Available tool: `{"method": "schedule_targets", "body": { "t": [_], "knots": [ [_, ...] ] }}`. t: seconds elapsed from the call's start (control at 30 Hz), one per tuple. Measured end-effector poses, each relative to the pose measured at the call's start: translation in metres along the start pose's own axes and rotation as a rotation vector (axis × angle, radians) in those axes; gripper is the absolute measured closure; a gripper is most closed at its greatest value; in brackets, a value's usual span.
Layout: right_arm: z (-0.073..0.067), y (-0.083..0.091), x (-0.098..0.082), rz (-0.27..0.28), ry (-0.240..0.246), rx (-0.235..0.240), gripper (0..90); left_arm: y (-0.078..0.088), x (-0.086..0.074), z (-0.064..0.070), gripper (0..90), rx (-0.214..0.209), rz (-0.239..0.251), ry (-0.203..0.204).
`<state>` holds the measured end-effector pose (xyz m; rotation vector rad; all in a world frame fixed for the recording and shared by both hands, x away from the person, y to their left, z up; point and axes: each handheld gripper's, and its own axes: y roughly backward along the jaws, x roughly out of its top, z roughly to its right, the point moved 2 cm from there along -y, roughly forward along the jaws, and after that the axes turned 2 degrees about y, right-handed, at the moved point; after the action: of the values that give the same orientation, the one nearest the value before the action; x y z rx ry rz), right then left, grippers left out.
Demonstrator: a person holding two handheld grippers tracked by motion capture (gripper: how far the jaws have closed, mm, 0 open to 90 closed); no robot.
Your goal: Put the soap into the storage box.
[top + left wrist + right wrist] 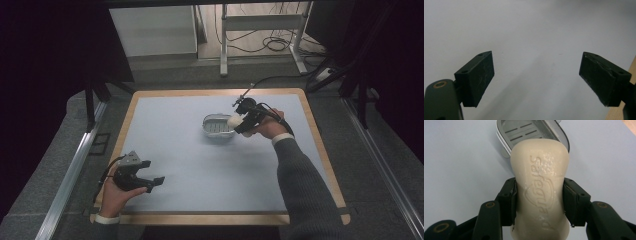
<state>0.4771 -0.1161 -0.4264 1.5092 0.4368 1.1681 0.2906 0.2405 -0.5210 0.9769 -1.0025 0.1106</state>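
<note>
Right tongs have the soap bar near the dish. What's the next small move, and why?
Probably ease the right tongs forward and down over the soap dish, then open. The soap bar is clamped, its tip at the dish's near rim, not yet inside.

One word can be read: "Safeguard", pressed in raised letters into the top face of the cream soap point(540, 187), seen in the right gripper view. The letters run lengthwise along the bar, from its far end toward its near end, and a shield outline is embossed around part of the word. In the high view the soap point(234, 120) is too small to read.
</note>
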Motion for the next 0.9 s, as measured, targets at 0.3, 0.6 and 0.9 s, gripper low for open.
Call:
{"method": "schedule_targets", "body": {
  "t": [0.3,0.6,0.9],
  "knots": [
    [0.005,-0.007,0.012,-0.005,0.002,-0.005,49.1,0.001,0.000,0.000,13.2,-0.001,0.003,0.006],
    [0.006,-0.012,0.023,0.013,0.019,-0.017,49.1,0.002,0.000,-0.001,13.1,0.001,0.008,0.003],
    [0.004,-0.020,0.035,0.001,0.055,-0.001,49.1,0.000,0.000,0.000,13.1,-0.004,0.000,-0.005]
  ]
}}
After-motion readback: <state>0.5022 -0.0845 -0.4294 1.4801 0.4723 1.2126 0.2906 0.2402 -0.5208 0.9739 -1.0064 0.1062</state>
